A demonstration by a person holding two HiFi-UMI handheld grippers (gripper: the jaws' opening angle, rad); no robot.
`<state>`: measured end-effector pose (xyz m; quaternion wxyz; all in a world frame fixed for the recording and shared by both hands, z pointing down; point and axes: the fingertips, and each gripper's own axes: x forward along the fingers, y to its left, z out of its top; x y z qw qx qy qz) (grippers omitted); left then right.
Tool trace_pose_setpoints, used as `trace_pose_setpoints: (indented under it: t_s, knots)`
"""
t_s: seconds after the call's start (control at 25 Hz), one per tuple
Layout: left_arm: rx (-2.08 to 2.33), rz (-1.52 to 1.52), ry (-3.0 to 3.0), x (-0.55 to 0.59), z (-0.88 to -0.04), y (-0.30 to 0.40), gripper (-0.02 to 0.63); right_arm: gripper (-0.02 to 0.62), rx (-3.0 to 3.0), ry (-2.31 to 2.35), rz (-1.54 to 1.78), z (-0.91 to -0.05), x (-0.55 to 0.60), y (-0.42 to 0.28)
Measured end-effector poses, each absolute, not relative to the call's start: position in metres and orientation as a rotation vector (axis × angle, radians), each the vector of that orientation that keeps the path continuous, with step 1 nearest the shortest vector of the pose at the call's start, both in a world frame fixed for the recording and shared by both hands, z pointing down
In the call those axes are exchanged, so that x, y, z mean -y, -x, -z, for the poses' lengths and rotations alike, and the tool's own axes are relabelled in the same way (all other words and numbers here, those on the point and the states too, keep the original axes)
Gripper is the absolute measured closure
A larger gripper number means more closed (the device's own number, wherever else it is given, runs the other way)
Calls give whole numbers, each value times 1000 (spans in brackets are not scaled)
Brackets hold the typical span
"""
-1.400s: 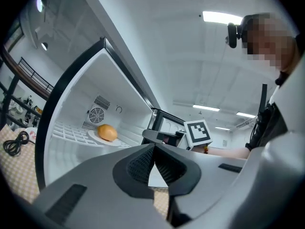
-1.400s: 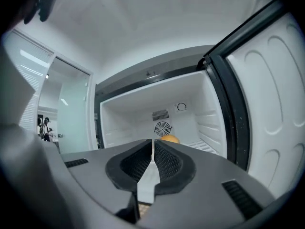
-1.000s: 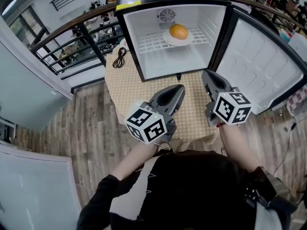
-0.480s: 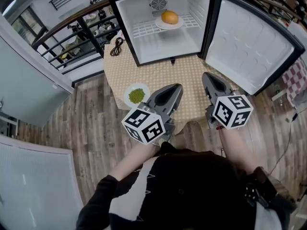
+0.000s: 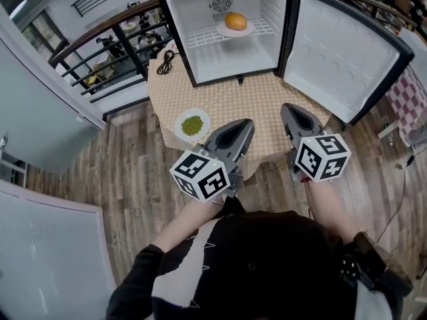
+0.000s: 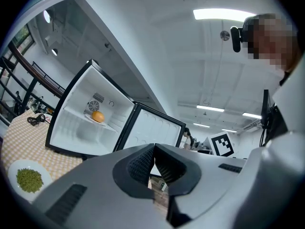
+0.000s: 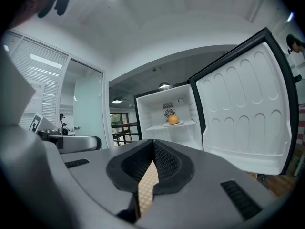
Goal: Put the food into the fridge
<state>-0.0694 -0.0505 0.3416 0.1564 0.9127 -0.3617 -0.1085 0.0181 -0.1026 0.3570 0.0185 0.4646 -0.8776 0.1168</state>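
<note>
Two grippers in view: what is each one holding?

Nothing, either of them. The left gripper (image 5: 248, 121) has its jaws pressed together, with the ribbed pads meeting at the tip. Its own view shows only the room beyond them. The right gripper (image 5: 287, 105) is closed the same way. The dotted cloth seen through the slit below its pads lies well behind them, not in the grip.

Where do they sit?

Lower middle of the head view, side by side but apart. Their tips are over the near edge of the tabletop (image 5: 260, 95) and point up the frame toward the fridge (image 5: 200, 65). Neither touches anything.

And the food?

A plate of green food (image 5: 192, 124) rests on the tabletop at its near left corner. It is left of the left gripper's tip, near but clear of it. What the green pieces are I cannot tell. In the left gripper view the plate shows at the lower left.

Anything in the fridge?

An orange (image 5: 235, 21) on a white plate (image 5: 221, 30), on the shelf at the top of the frame. Both gripper views show it there too.

The door?

The door (image 5: 340, 52) is swung wide open, toward the upper right. A coiled black cable (image 5: 165, 63) lies on the tabletop just left of the fridge.
</note>
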Motion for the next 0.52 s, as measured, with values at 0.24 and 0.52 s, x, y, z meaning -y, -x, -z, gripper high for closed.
trace_pose_setpoints:
  t_s: [0.24,0.52]
  knots:
    - [1022,317,-2635,40,-336,65,594,580,2719,-1452,-330,-353,90,-22]
    - [1017,322,-2643,31,-333,64,594,580,2708,-1458,-316,-352,80,-23]
